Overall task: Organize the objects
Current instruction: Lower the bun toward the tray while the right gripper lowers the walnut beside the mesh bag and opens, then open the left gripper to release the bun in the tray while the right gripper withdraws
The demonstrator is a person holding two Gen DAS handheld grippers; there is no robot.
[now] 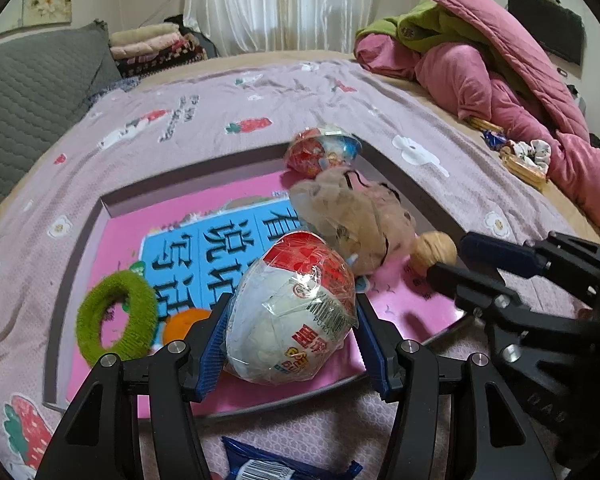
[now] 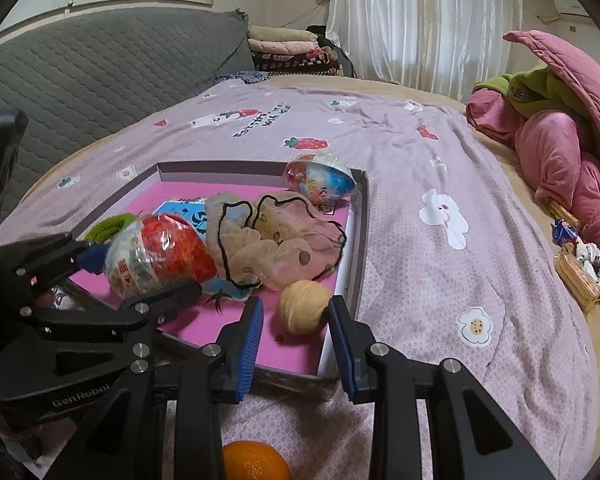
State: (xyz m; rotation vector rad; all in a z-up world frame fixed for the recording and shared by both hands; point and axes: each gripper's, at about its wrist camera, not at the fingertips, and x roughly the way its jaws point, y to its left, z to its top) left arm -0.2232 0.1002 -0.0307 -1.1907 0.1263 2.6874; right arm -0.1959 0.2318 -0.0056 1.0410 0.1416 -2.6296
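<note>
Judging by the tray [image 1: 80, 264] on the bed, already holding 1 egg [image 1: 324, 152], a scrunchie [image 1: 116, 320] and a pouch [image 1: 352, 216], sorting looks roughly halfway: left gripper [image 1: 290, 336] fingers clamp a second wrapped egg [image 1: 296, 312] over its near edge, right gripper [image 2: 296, 336] fingers stand apart, empty, near the yarn ball [image 2: 303, 307], while an orange [image 2: 254, 462] and far-right snacks [image 2: 576, 276] remain outside.
</note>
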